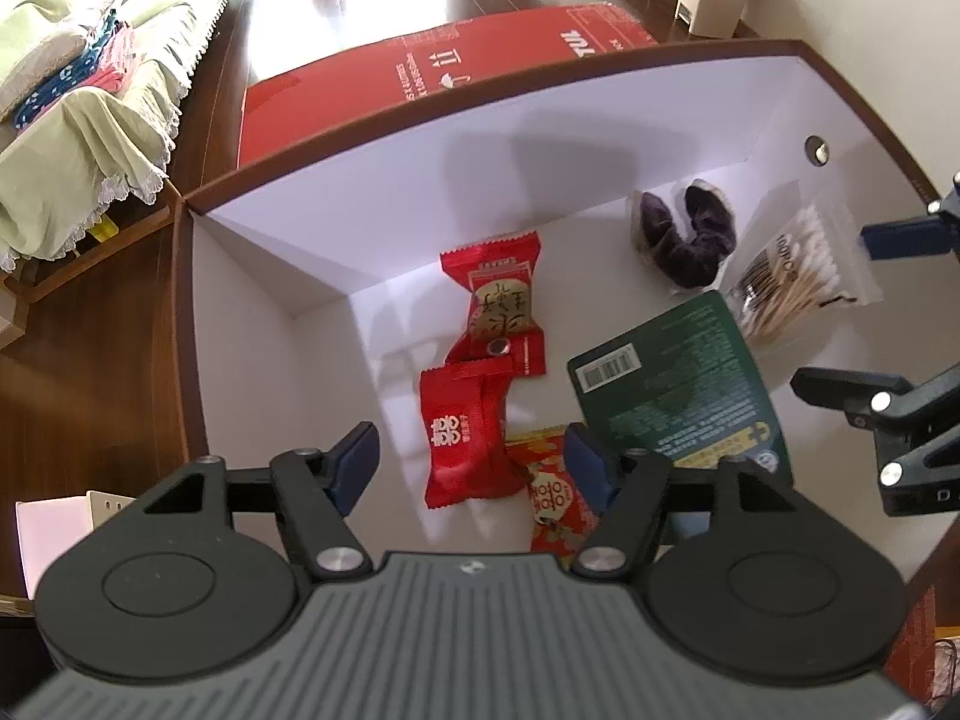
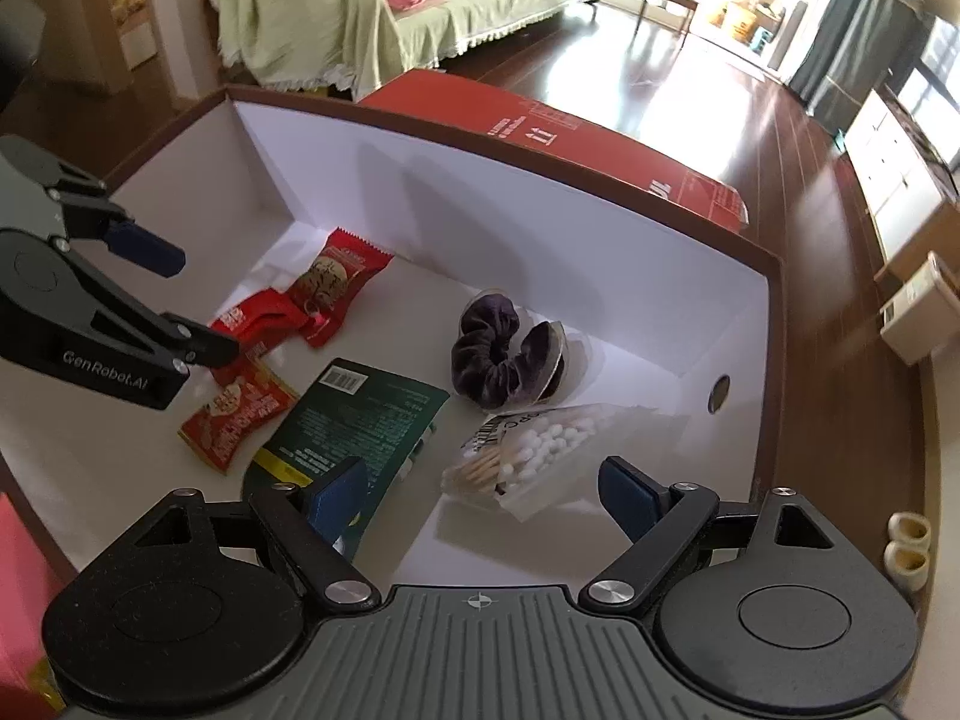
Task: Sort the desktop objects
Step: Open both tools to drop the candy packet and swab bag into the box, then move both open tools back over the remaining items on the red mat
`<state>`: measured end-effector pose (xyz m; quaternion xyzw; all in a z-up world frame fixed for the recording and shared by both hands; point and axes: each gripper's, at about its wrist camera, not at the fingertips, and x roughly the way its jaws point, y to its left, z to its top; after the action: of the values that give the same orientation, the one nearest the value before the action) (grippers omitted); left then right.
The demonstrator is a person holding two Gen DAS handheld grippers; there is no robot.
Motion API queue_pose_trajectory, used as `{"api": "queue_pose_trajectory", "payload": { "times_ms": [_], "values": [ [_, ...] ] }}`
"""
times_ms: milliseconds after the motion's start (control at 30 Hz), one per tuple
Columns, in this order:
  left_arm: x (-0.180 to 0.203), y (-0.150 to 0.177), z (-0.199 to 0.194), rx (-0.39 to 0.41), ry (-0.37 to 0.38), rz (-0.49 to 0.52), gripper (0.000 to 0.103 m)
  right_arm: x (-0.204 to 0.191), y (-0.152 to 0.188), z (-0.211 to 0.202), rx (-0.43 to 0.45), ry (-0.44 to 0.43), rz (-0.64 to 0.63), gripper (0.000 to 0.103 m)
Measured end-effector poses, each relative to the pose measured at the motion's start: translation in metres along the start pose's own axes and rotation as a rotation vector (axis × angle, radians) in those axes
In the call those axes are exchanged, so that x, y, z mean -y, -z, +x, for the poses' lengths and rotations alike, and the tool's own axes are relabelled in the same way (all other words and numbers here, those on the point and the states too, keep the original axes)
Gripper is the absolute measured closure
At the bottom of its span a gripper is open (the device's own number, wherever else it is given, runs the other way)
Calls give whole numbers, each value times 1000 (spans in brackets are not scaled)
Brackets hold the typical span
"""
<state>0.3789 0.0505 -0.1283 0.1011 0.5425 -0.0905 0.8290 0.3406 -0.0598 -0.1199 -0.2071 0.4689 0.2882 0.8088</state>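
A white tray with a brown rim [image 1: 420, 114] holds all the items. In the left wrist view my left gripper [image 1: 472, 465] stands open just above a red pillow candy packet [image 1: 465, 432]. A second red snack packet [image 1: 501, 306] lies behind it, and a red-and-yellow packet [image 1: 555, 492] lies partly under my right finger. A dark green packet [image 1: 672, 384], a purple scrunchie [image 1: 684, 240] and a bag of cotton swabs [image 1: 792, 276] lie to the right. My right gripper [image 2: 480, 489] is open over the cotton swabs [image 2: 540, 450], beside the green packet [image 2: 354, 420].
The tray's white back wall [image 2: 540, 192] rises behind the items, with a round hole [image 2: 720, 393] near its right corner. A red cardboard box [image 1: 420, 78] lies beyond the tray. A covered sofa [image 2: 360, 6] and wooden floor are farther off.
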Motion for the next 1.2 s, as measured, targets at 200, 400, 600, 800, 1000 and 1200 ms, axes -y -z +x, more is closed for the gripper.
{"api": "queue_pose_trajectory", "payload": {
  "times_ms": [200, 400, 600, 800, 1000, 1200],
  "values": [
    [2, -1, -17, 23, -12, -13, 30, -1, 6, -16, 13, -21, 76, 16],
    [6, 3, -40, 57, -15, -21, 26, -5, 15, -34, 36, -16, 121, 16],
    [11, 12, -62, 86, -15, -36, 22, -7, 25, -58, 72, -15, 166, 16],
    [16, 30, -86, 107, -21, -53, 22, -14, 36, -84, 105, -12, 186, 16],
    [23, 46, -111, 138, -31, -58, 21, -23, 49, -109, 141, -16, 188, 16],
    [31, 61, -134, 169, -46, -58, 18, -30, 63, -129, 168, -18, 183, 16]
  ]
}}
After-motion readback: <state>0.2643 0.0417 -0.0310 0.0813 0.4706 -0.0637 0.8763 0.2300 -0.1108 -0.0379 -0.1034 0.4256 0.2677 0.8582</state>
